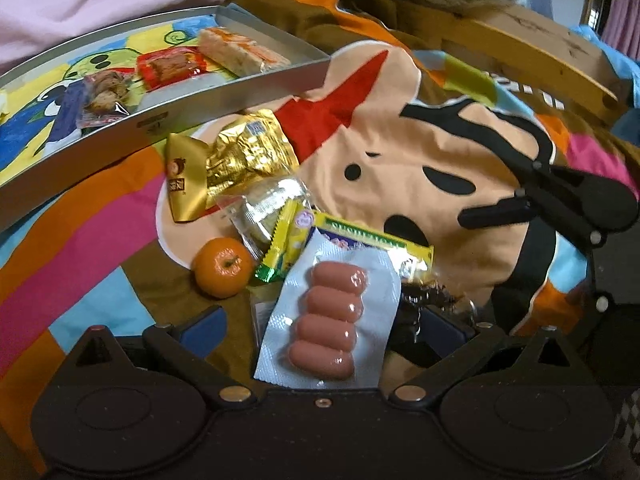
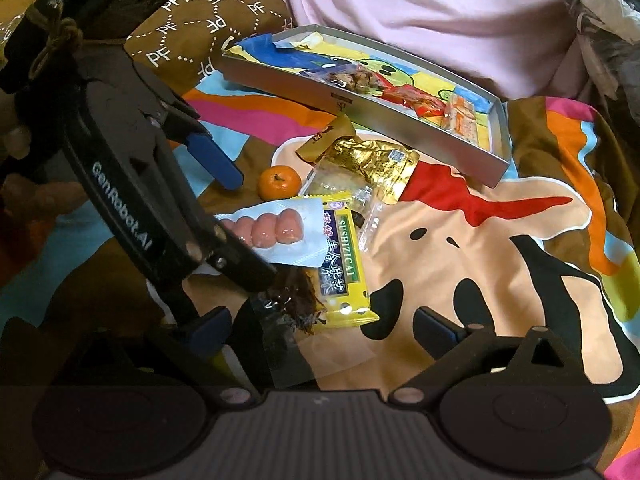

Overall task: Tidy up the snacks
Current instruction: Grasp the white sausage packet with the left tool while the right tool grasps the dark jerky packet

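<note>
L gripper (image 1: 320, 340) jaws spread, straddling the sausage pack (image 1: 330, 326), which lies atop the snack pile on the blanket, near the tin tray (image 1: 240, 92). You close on the pack's edges, not the links. R gripper (image 2: 324, 330) jaws spread, holding nothing; keep it clear of the pile
</note>
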Motion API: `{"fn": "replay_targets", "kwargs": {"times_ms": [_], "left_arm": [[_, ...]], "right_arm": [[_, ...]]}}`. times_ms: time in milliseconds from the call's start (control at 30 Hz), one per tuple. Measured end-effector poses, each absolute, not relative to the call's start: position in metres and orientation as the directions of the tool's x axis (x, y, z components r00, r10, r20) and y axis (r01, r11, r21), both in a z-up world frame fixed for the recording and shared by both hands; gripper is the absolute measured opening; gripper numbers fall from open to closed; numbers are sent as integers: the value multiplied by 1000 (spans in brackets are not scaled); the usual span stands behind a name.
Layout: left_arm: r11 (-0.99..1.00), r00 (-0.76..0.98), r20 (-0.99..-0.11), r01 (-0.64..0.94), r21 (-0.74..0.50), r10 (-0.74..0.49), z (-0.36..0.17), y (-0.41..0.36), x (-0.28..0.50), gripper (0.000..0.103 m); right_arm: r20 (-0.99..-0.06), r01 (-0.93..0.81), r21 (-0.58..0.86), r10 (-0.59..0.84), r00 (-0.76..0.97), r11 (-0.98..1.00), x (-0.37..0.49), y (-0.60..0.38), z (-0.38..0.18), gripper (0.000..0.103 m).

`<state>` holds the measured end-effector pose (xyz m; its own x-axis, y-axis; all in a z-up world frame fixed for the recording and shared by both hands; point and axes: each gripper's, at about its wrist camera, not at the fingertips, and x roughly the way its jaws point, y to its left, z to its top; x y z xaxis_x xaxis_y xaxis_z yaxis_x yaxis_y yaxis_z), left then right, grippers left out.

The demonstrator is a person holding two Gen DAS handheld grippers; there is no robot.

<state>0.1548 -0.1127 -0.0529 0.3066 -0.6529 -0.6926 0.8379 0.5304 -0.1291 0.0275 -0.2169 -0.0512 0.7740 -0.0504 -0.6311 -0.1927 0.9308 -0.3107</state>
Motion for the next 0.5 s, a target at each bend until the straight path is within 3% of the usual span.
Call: {"fn": "replay_targets", "kwargs": {"times_ms": [233, 500], "left_arm": [[519, 290, -708, 846, -126, -644, -59, -114, 152, 95], [543, 268, -714, 819, -185, -647, -58, -111, 160, 77]], "right_arm": [[-616, -213, -352, -54, 786, 912, 28, -211, -53, 97], [-610, -217, -353, -48, 791, 910, 24, -209, -55, 96]]}}
